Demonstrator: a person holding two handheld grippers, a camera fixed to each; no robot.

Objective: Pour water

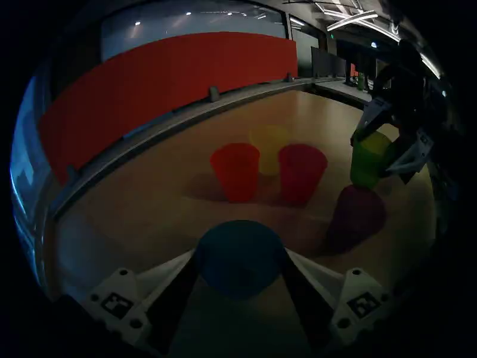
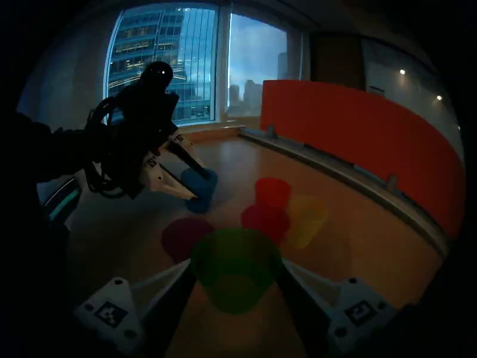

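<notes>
Here: left gripper (image 1: pixel 238 253) clamps a blue translucent plastic cup (image 1: pixel 238 271), right gripper (image 2: pixel 235 268) a green translucent plastic cup (image 2: pixel 235 283), over the wooden table (image 1: pixel 173 218); water itself not discernible. Best bring one rim just above the other, tilt slowly, grip firm. No readable writing, only square black-and-white markers (image 1: pixel 116 303) on the fingers (image 1: pixel 162 272).

The right claw (image 2: pixel 237 265) grips a green cup (image 2: pixel 236 289); farther off at left, the left claw (image 2: pixel 201 178) grips a blue cup (image 2: pixel 198 194).
</notes>
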